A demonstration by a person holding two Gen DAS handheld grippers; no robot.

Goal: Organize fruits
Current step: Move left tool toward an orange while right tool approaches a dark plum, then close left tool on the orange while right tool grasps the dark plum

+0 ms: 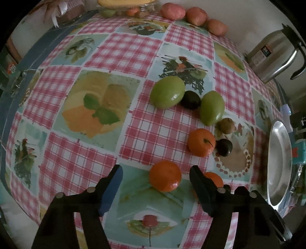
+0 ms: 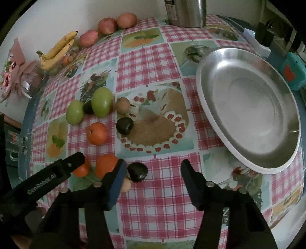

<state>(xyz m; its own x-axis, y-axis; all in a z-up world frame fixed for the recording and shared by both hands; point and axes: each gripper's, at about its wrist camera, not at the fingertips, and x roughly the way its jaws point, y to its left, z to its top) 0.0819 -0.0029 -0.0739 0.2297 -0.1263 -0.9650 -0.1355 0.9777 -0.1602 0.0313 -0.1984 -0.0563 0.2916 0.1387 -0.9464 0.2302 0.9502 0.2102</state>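
Observation:
Loose fruit lies on the checked tablecloth. In the left wrist view my left gripper (image 1: 155, 170) is open, its jaws either side of an orange (image 1: 165, 175); a second orange (image 1: 213, 179) is partly hidden behind the right finger. Farther off lie a third orange (image 1: 201, 142), two green fruits (image 1: 168, 92) (image 1: 212, 107), dark plums (image 1: 190, 100) (image 1: 224, 147) and a kiwi (image 1: 226, 125). In the right wrist view my right gripper (image 2: 154, 164) is open and empty above the cloth, with a dark plum (image 2: 137, 171) just inside its left finger. An empty steel plate (image 2: 248, 107) lies at the right.
Red apples (image 2: 107, 25) and bananas (image 2: 57, 50) on a glass dish sit at the table's back edge by the wall. A steel thermos (image 2: 185, 12) stands behind the plate. A pink bouquet (image 2: 14, 76) is at the far left; a teal box (image 2: 292, 70) is beyond the plate.

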